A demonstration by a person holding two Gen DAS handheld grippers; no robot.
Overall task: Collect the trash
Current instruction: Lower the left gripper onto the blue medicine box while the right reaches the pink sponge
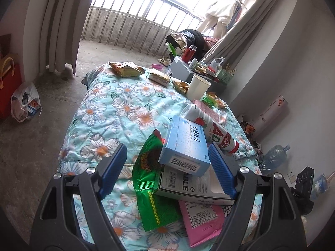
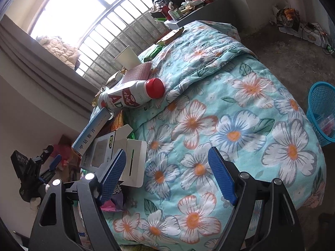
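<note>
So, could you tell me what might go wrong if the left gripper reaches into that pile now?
The blue box lies tilted on the white carton; gripping one could topple the other. The green wrapper is thin and could slip from the open left gripper. The bottle lies on its side and might roll.

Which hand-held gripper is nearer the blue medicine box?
Left. The left hand-held gripper frames the blue medicine box between its open fingers; the right hand-held gripper hovers beside it, over bare quilt.
</note>
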